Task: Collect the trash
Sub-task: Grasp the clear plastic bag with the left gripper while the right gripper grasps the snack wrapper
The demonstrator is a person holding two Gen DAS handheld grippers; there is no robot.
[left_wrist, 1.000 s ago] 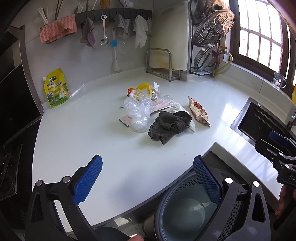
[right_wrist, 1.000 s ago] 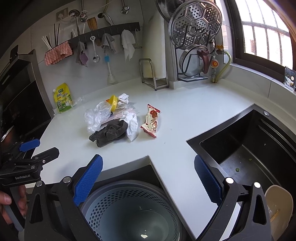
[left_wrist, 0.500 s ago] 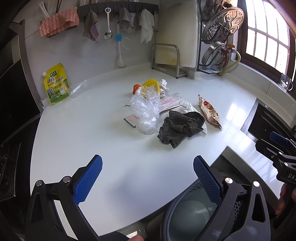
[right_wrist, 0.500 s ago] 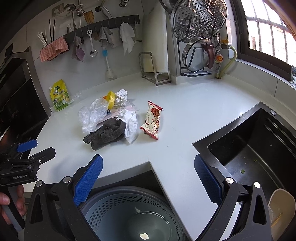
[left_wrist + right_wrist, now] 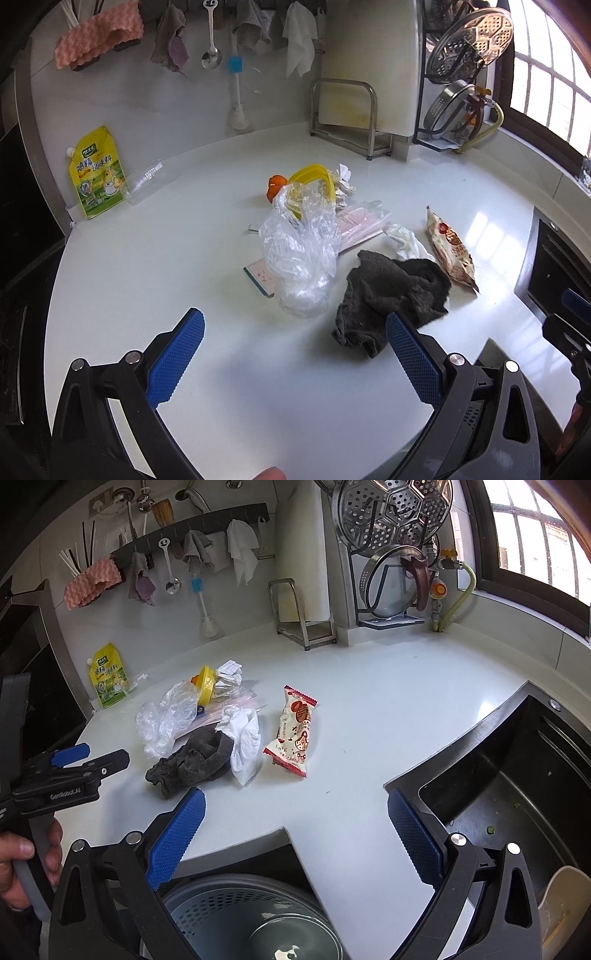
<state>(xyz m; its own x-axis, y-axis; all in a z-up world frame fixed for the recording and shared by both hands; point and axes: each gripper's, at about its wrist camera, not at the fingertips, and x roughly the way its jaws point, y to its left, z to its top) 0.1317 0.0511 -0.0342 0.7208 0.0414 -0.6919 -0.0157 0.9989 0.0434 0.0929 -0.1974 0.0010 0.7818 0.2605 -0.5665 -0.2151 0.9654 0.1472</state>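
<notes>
Over the white counter [image 5: 155, 280], hovering with left gripper [image 5: 295, 354] spread wide, empty. Facing the crumpled plastic bag [image 5: 299, 251] just ahead. Right gripper [image 5: 295, 834] likewise spread, sitting farther back, above the bin [image 5: 251, 915].

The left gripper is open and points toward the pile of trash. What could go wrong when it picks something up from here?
1. The dark cloth lies against the trash and nearest the left gripper; it may be grabbed by mistake.
2. The clear plastic bag covers a pink card and a yellow lid; lifting it may scatter them.
3. The snack wrapper lies apart and may be missed.
</notes>
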